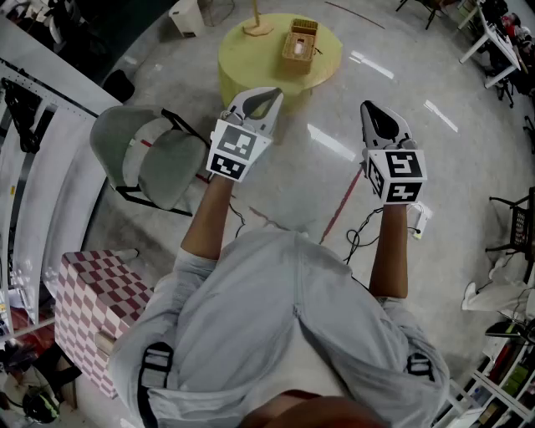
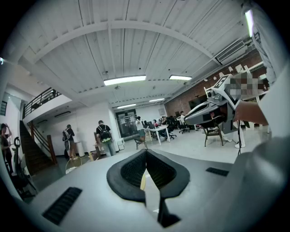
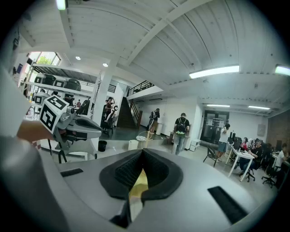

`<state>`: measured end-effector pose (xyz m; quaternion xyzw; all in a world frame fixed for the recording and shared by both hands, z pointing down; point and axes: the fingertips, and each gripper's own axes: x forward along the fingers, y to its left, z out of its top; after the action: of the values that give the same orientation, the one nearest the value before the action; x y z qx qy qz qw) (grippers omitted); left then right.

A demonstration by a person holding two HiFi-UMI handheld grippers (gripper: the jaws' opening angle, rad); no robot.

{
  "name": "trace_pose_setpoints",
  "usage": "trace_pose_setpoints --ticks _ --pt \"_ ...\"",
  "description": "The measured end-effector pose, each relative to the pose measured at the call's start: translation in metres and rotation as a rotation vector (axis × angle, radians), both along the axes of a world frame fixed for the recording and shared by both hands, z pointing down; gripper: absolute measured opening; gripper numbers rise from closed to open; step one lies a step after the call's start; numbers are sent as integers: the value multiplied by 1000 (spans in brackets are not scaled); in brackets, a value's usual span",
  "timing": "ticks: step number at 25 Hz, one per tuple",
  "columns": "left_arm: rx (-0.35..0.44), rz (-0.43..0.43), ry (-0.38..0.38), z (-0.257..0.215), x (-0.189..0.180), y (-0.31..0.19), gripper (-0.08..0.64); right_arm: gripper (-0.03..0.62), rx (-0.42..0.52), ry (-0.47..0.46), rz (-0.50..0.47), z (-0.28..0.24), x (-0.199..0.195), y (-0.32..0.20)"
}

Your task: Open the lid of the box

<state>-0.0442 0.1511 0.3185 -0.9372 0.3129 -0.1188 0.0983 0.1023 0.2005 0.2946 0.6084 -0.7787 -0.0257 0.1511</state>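
A small wooden box (image 1: 299, 46) sits with its lid down on a round yellow table (image 1: 251, 60) at the far end of the head view. My left gripper (image 1: 269, 96) hovers in the air short of the table's near edge, its jaws shut with nothing between them. My right gripper (image 1: 369, 108) is level with it, further right over the floor, also shut and holding nothing. In the left gripper view the pads (image 2: 146, 156) meet at the tip. The right gripper view shows its jaws (image 3: 142, 154) closed the same way. Both point across the room, over the box.
A wooden stand (image 1: 257, 23) shares the table with the box. A grey chair (image 1: 146, 155) stands left of my left arm and a checkered cube (image 1: 92, 309) lower left. A red floor line (image 1: 338, 209) and cables (image 1: 361, 232) lie under my right arm. People stand far off (image 3: 181, 129).
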Motion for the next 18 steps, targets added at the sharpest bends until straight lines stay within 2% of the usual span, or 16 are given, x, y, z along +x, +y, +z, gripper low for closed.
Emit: trace_pose_setpoints --ticks 7,18 --pt "-2 -8 -4 -1 0 -2 29 23 8 3 -4 -3 3 1" --pt "-8 -64 -11 4 26 -5 29 23 32 -60 -35 -6 41 -8"
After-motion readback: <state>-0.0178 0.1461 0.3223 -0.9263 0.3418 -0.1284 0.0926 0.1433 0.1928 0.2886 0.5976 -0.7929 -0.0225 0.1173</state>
